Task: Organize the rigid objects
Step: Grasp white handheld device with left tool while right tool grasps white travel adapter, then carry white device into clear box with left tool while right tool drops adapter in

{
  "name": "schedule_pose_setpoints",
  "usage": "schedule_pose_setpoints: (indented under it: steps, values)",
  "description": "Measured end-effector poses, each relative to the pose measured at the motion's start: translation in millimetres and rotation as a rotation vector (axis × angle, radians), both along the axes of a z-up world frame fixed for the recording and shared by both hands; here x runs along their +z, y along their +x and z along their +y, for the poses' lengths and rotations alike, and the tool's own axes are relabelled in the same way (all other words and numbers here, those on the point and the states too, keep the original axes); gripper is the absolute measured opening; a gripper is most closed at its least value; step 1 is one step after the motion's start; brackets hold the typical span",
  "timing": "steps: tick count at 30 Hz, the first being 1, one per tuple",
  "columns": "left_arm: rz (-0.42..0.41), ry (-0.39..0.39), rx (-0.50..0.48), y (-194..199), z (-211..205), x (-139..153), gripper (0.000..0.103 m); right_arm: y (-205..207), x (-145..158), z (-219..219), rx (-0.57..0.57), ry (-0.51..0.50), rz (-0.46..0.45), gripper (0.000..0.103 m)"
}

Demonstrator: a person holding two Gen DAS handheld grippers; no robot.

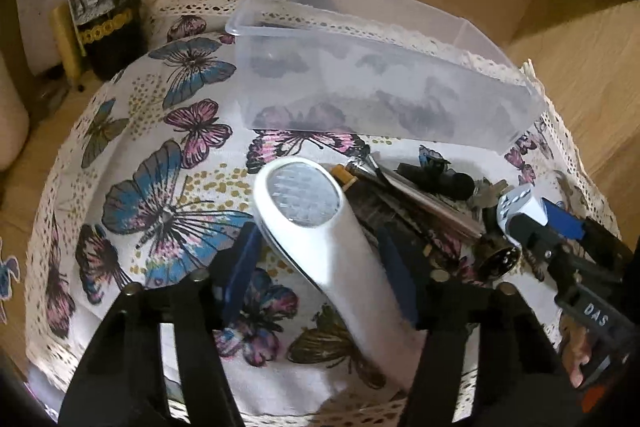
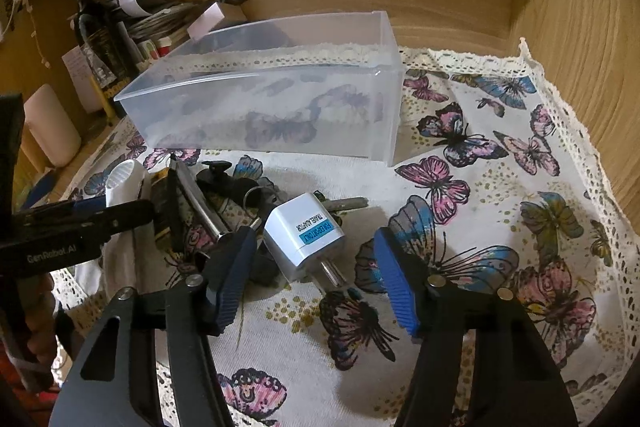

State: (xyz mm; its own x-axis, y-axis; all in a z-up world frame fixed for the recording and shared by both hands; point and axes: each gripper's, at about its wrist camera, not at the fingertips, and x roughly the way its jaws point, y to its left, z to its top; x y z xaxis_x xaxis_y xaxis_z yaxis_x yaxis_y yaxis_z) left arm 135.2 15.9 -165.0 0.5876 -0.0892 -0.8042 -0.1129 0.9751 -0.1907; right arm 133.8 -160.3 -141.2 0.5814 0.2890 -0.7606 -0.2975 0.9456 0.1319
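Observation:
A clear plastic bin stands on the butterfly cloth, also in the right wrist view. My left gripper has its blue pads on both sides of a white LED flashlight, whose head shows in the right wrist view. My right gripper is open around a white travel adapter, its pads apart from it; the adapter also shows in the left wrist view. A pile of a metal rod, keys and dark parts lies between them.
Books, a dark bottle and a white roll crowd the back left. Wooden walls close the back and right. The lace-edged cloth covers the shelf.

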Motion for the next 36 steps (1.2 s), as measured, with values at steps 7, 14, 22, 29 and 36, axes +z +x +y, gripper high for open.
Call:
schedule_pose_setpoints:
  steps: [7,14,22,29,36]
  values:
    - [0.007,0.09,-0.01,-9,17,3,0.036,4,-3,1,0.004,0.003,0.02,0.037]
    - [0.056,0.142,-0.052,5,17,-2,0.04,9,-2,0,0.005,0.007,0.043,0.037]
    - [0.03,0.158,-0.112,20,10,-2,0.041,16,-3,4,-0.015,-0.012,0.031,0.036]
    - [-0.031,0.119,-0.097,7,19,16,0.041,9,10,5,-0.026,-0.017,-0.037,0.034]
    - [-0.156,0.125,-0.078,-15,23,57,0.041,0,31,8,-0.039,-0.016,-0.114,0.034]
